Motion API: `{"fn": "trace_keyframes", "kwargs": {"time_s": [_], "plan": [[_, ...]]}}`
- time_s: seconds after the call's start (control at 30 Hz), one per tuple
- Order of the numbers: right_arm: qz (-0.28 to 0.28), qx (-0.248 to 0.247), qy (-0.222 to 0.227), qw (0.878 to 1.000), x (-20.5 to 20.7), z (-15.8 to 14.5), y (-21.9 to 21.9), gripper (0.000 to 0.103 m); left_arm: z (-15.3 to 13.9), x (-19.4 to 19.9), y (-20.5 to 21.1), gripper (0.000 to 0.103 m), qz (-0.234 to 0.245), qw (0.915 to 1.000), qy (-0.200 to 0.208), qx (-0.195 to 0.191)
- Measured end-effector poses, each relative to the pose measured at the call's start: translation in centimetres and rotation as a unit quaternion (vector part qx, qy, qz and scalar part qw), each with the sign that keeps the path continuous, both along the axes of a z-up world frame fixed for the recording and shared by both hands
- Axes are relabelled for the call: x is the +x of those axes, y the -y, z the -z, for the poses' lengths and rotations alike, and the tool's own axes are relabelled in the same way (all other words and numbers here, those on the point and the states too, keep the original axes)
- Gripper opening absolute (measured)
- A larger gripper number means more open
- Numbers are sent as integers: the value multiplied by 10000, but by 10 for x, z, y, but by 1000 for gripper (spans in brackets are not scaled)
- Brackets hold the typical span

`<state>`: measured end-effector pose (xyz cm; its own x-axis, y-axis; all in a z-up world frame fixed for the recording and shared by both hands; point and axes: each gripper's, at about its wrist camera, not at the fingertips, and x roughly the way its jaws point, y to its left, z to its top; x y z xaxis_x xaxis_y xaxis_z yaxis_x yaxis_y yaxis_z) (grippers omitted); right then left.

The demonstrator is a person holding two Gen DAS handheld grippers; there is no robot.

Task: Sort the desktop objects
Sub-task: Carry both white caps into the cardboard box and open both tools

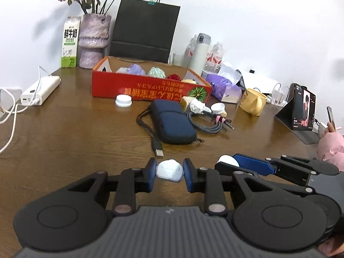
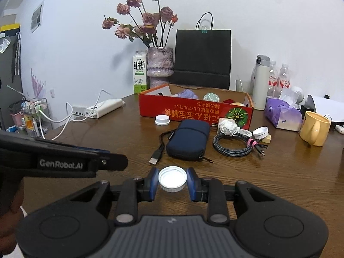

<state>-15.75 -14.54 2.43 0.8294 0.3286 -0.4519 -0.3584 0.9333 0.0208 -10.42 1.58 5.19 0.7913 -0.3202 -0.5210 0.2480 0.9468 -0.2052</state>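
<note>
Between the red box [image 2: 194,109] and the fingers gripping an earbud case [image 1: 169,170] and white cap [image 2: 172,178] lies a navy pouch [image 2: 187,139].

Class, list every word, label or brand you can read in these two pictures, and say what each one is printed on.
"GenRobot.AI": side of the left gripper.
"鲜牛奶": milk carton; its smaller print is too small to read.
"FRESH MILK": same carton, right wrist view, only just legible.
Red box: large yellow characters, upside down and blurred, unreadable.
Water bottles: red labels, unreadable.
</note>
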Motion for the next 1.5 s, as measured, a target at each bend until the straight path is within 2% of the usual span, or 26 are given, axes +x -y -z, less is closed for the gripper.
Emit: {"fn": "trace_keyframes", "kwargs": {"time_s": [0.17,0.27,0.43,0.53,0.6,0.7,0.8,0.87,1.0,1.07,1.1,1.13,1.17,1.2,1.27,1.33,1.4,1.5], "plan": [[117,99,3,9999,19,-7,7,27,-3,17,-4,27,-82,9999,-26,-62],[157,155,108,9997,43,-21,12,27,-16,44,-18,27,-140,9998,43,-148],[290,188,374,9987,106,-50,22,27,-60,114,-40,28,-280,9984,492,23],[234,244,364,9988,155,-66,22,27,-81,176,-44,28,-202,9984,518,114],[195,358,264,9988,196,-75,20,27,-85,226,-44,28,-208,9991,353,131],[209,608,-144,9978,263,-78,17,27,-80,303,-47,27,-351,9993,-131,-43],[285,518,-470,9971,324,-72,9,27,-70,367,-44,27,-402,9983,-413,-32],[397,451,-865,9944,365,-63,4,27,-60,401,-41,27,-593,9963,-599,179],[547,384,-1261,9898,416,-42,-1,28,-32,443,-39,29,-767,9917,-909,495],[522,297,-1156,9915,428,-30,-8,31,-21,450,-40,56,-946,9904,-819,592],[540,234,-1107,9921,432,-25,-10,52,-17,451,-43,69,-890,9918,-793,469],[602,119,-1111,9919,437,-21,-13,77,-15,452,-45,77,-799,9931,-805,308],[670,0,-1101,9917,440,-16,-16,83,-14,451,-45,80,-769,9939,-749,265],[700,-59,-1059,9919,443,-13,-17,80,-13,450,-44,86,-773,9936,-776,272],[645,-163,-892,9938,446,-9,-17,78,-13,450,-36,87,-852,9910,-862,574],[724,-105,-997,9923,452,-8,-13,73,-12,449,-27,89,-900,9885,-893,820],[712,-26,-1157,9907,456,-7,-9,73,-11,449,-27,89,-911,9887,-879,804],[691,-14,-1295,9892,459,-6,-8,73,-14,446,-36,90,-947,9900,-899,529]]}}
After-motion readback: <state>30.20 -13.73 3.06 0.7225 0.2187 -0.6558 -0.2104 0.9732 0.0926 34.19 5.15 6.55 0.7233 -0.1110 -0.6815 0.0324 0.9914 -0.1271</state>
